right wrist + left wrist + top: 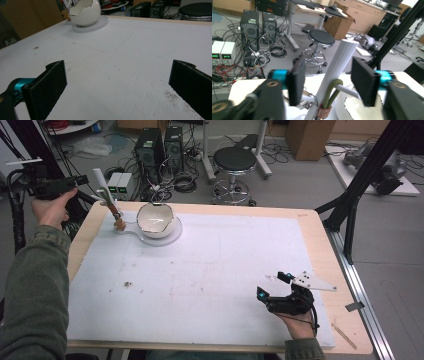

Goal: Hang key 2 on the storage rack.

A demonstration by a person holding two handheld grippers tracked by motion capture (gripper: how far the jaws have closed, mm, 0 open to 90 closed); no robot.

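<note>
At the far left corner of the table (320,227), just left of the white bowl (155,220), a white rod (100,178) is seen rising at a tilt, with a green cord (331,93) looped against it and a small brown piece (120,224) at its foot. The rod is judged to be the thing being reached for, since it is framed between the two black jaws of the left gripper (331,77) in the left gripper view; the jaws are spread wider than the rod and are not pressed on it, so nothing is gripped. The bowl, cracked open like an eggshell, is set on a flat round base (172,236) that is likely meant to keep it steady, and the rod appears to be fixed beside that base by metal rings, though the joint is too blurred to be made out. From the bowl leftward, the left gripper (50,184) is held raised off the table's edge, with the hand (50,209) wrapped under it and the sleeved forearm stretched forward along the left side. Well apart from the bowl, toward the near right corner, the right gripper (274,286) is rested low over the white sheet (210,270), its jaws wide apart and empty, pointed back toward the bowl, apparently parked out of the way.
</note>
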